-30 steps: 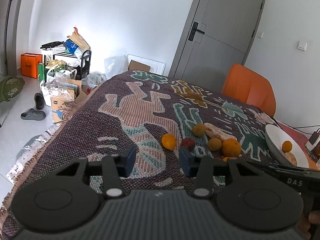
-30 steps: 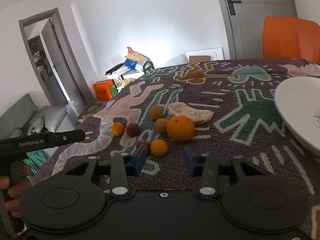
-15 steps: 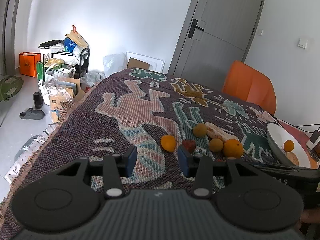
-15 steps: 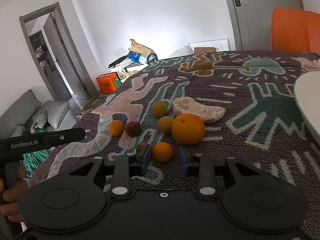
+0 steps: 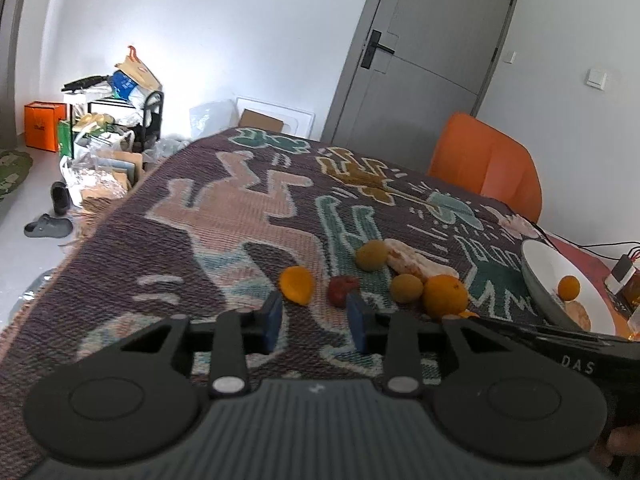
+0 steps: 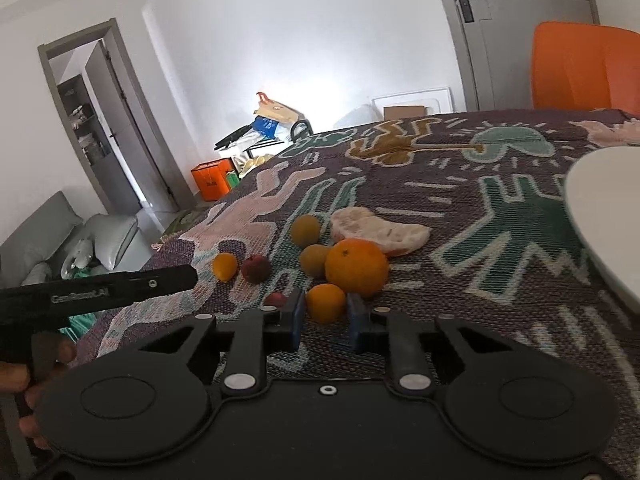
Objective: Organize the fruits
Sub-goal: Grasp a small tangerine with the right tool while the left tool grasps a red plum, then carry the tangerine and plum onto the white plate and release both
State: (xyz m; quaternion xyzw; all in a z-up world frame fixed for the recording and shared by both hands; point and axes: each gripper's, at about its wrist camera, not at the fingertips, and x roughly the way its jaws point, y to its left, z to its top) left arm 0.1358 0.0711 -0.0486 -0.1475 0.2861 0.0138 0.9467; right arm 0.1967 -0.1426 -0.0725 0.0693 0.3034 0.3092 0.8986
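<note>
Several fruits lie on the patterned tablecloth (image 6: 500,240). My right gripper (image 6: 325,318) is shut on a small orange (image 6: 325,303), which rests on the cloth just in front of the big orange (image 6: 356,266). A tiny red fruit (image 6: 276,299) lies beside its left finger. My left gripper (image 5: 315,322) hovers short of another small orange (image 5: 297,285) and a red fruit (image 5: 342,290); its jaws are closing with nothing between them. Two yellow-green fruits (image 5: 372,255) (image 5: 406,288) and a pale flat piece (image 5: 416,262) lie beyond. The white bowl (image 5: 536,276) on the right holds a small orange (image 5: 569,287).
An orange chair (image 5: 486,164) stands behind the table near the grey door (image 5: 420,52). Cables and a small device (image 5: 622,276) sit beside the bowl. Bags, boxes and slippers (image 5: 48,226) crowd the floor past the table's left edge. A hand (image 6: 24,380) holds the left gripper's handle.
The right jaws have closed in onto the small orange. The left gripper has edged nearer the fruits and its jaws have narrowed.
</note>
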